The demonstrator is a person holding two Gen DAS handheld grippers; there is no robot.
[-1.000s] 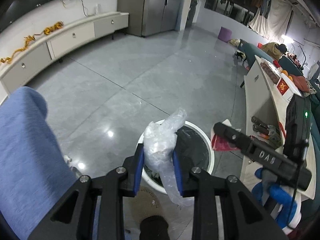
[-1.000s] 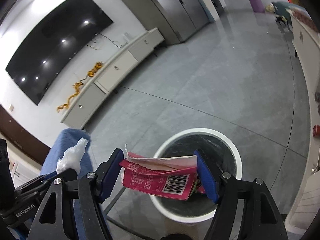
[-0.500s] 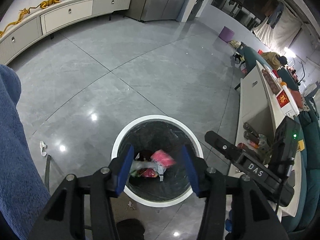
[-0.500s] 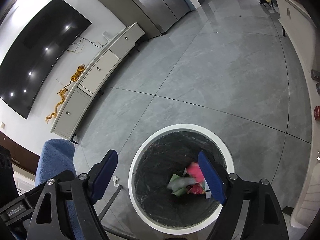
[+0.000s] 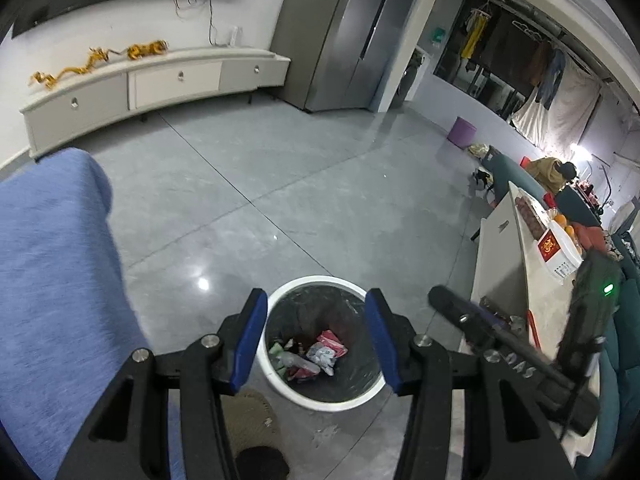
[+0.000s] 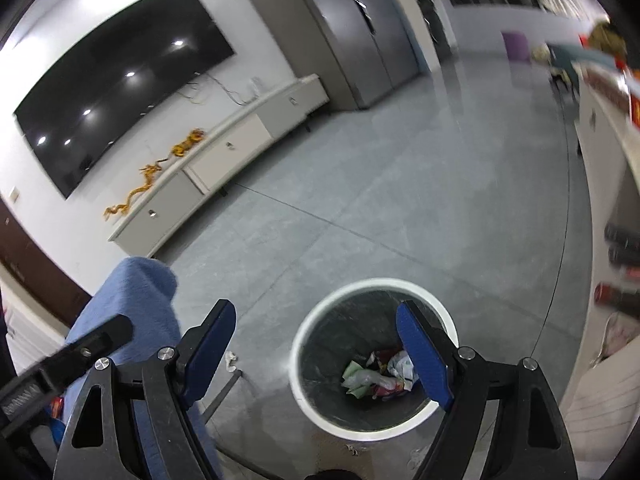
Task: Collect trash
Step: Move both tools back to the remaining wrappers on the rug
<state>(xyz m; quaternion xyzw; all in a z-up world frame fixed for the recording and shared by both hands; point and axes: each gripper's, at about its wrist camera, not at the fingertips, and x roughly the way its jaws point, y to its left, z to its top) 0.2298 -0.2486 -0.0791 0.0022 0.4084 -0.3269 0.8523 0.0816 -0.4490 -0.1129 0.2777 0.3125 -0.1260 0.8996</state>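
Trash now lies in the bin at our six o'clock; our left claw and right claw have just been opening, hold nothing, gape wide; this drop is done, we judge.

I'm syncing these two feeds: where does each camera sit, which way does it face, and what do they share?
Left wrist: on the left gripper, angled down at the trash bin; its open blue fingers and the other gripper show.
Right wrist: on the right gripper, angled down at the bin; open fingers show.
Shared: bin, wrappers, blue cloth, TV cabinet.
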